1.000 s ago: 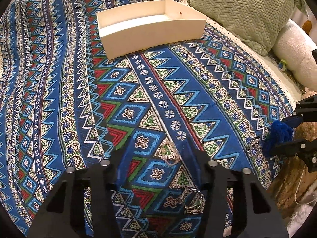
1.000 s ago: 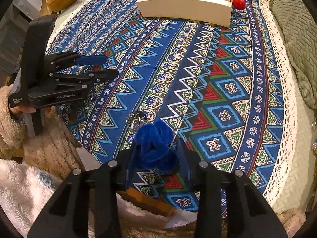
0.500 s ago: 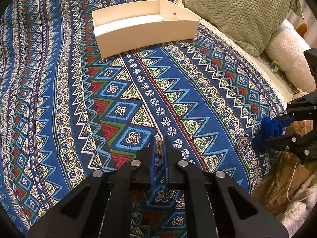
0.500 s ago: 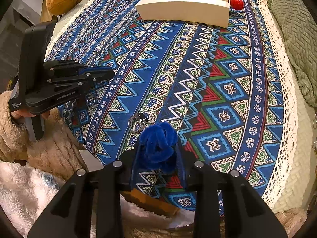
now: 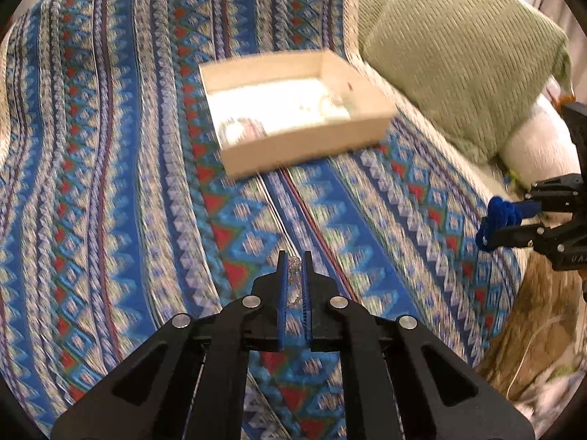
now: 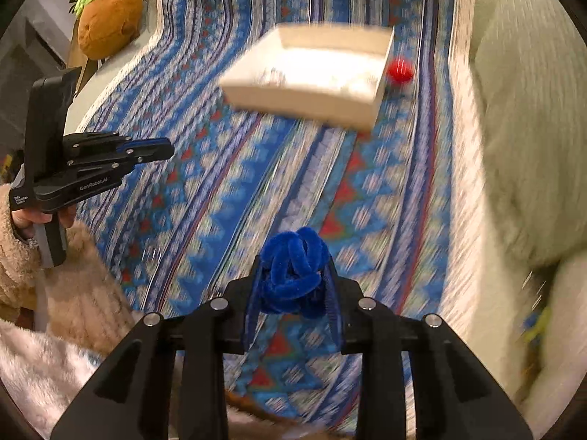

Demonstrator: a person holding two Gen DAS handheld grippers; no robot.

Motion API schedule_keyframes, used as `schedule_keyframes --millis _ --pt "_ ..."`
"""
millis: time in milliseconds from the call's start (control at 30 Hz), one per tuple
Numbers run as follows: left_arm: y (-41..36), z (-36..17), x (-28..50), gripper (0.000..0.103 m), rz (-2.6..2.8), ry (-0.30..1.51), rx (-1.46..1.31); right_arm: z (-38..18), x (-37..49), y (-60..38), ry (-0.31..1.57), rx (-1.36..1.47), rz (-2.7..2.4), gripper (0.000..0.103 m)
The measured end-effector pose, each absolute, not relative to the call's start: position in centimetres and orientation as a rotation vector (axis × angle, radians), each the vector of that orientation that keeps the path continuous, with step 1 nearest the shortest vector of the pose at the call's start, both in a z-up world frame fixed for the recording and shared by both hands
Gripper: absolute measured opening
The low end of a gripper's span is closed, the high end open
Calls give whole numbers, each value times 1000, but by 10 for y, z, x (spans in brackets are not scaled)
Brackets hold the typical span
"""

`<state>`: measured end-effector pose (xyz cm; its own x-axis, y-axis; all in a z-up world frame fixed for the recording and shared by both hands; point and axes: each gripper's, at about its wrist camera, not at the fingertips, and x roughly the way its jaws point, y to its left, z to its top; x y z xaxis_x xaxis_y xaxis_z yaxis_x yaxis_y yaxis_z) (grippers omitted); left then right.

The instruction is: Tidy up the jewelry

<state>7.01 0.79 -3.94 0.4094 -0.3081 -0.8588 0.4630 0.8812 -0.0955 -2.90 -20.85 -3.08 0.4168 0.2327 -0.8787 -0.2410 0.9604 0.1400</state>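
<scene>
My left gripper (image 5: 294, 256) is shut on a thin silver chain (image 5: 293, 278) and holds it above the patterned blanket (image 5: 110, 183). It also shows in the right wrist view (image 6: 161, 150). My right gripper (image 6: 293, 256) is shut on a blue fuzzy scrunchie (image 6: 293, 267), which also shows at the right of the left wrist view (image 5: 500, 216). The cream open box (image 5: 293, 110) lies ahead with small jewelry inside; in the right wrist view the box (image 6: 312, 84) is blurred.
A green cushion (image 5: 458, 55) and a white pillow (image 5: 539, 143) lie right of the box. A red ball (image 6: 400, 69) sits beside the box. A brown plush toy (image 6: 110, 11) is at the far left. The blanket's edge drops off near me.
My left gripper closed on the chain and lifted it off the blanket toward the box. My right gripper rose with the scrunchie. Both views are now blurred by motion.
</scene>
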Motion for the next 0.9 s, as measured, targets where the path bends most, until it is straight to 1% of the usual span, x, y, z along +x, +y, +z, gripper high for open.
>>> schedule_keyframes --millis 233,400,467,500,533,567,600,633,667,733,900 --pt "-14 -5 130 7 -479 965 178 19 50 -200 973 -80 314 32" --pt "-29 5 177 8 -471 947 202 27 107 -191 942 -100 330 33" --pt "-34 6 195 8 -458 933 221 26 128 -190 927 -90 325 34" --pt "-36 6 203 8 -456 934 226 25 138 -190 923 -82 321 36" --pt "-36 5 210 14 -449 932 231 24 148 -191 923 -69 318 42" --pt "-37 4 218 25 -442 926 236 22 155 -192 921 -56 314 44" --pt "-37 2 224 32 -441 925 237 21 162 -194 917 -38 304 46" --pt "-36 1 229 51 -435 925 237 21 168 -197 919 -21 301 48" --pt "-36 0 233 63 -423 921 234 21 172 -198 921 -9 301 50" --pt "-33 -1 236 66 -416 908 209 20 174 -201 920 4 299 50" --pt "-27 -5 233 66 -406 921 213 22 165 -205 921 0 291 50"
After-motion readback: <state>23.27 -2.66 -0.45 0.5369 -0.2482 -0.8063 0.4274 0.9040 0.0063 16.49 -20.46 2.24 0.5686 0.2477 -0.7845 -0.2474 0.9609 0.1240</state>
